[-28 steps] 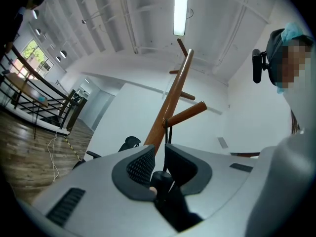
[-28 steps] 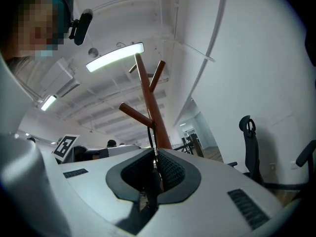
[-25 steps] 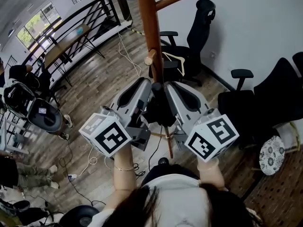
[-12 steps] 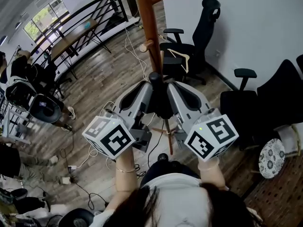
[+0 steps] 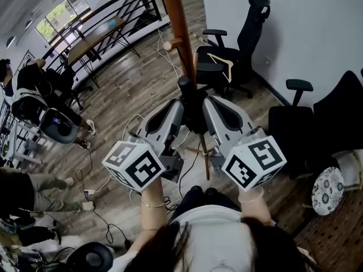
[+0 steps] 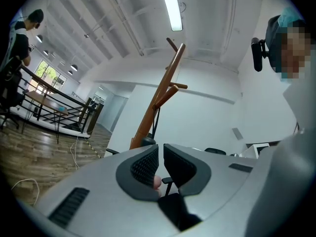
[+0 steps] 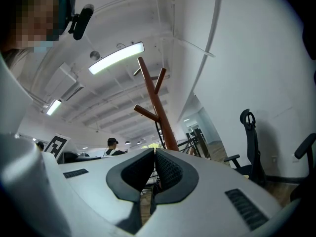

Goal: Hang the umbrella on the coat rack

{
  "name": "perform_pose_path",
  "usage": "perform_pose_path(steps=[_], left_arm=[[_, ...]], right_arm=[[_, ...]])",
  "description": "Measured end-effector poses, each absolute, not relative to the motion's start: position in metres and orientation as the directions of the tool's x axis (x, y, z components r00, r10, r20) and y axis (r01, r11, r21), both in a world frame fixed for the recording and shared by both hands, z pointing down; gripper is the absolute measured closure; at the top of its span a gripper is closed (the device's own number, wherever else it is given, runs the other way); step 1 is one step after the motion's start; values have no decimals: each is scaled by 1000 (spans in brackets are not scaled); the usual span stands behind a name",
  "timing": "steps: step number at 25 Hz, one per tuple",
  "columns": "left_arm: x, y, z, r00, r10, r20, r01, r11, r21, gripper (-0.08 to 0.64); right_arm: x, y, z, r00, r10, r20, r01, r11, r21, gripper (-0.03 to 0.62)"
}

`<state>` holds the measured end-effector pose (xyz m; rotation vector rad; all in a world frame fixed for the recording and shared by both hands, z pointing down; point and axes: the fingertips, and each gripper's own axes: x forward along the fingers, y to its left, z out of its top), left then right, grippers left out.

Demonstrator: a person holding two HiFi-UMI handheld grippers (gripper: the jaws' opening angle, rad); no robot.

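Observation:
A folded black umbrella (image 5: 191, 115) stands upright between my two grippers, its rounded top end poking out above them close to the brown wooden coat rack pole (image 5: 177, 27). My left gripper (image 5: 177, 107) presses on it from the left and my right gripper (image 5: 207, 103) from the right. In the left gripper view the jaws (image 6: 161, 162) stand almost together with dark umbrella cloth just below them, and the rack (image 6: 158, 98) rises ahead. The right gripper's jaws (image 7: 154, 169) are closed on a thin dark strip, with the rack's forked pegs (image 7: 150, 90) above.
A short peg (image 5: 170, 43) juts from the pole's left side. Black office chairs (image 5: 244, 44) (image 5: 317, 123) stand along the white wall, one with a wooden hanger (image 5: 222, 61) on it. Cables (image 5: 91, 191) trail over the wood floor. A person (image 5: 34, 89) sits at left by a railing (image 5: 113, 16).
Both grippers with the umbrella have lifted a little towards the pole, and the umbrella's top end now shows above them. The head view has shifted, showing more floor at the left.

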<state>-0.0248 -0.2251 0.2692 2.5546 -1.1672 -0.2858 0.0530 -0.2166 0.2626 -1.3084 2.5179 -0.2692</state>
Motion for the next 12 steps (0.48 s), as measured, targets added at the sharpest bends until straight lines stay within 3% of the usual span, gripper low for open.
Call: perform_pose_path(steps=[12], left_arm=[[-39, -204, 287, 631, -776, -29, -719, -597, 356, 548]], right_arm=[[40, -202, 277, -523, -842, -131, -796, 538, -276, 558]])
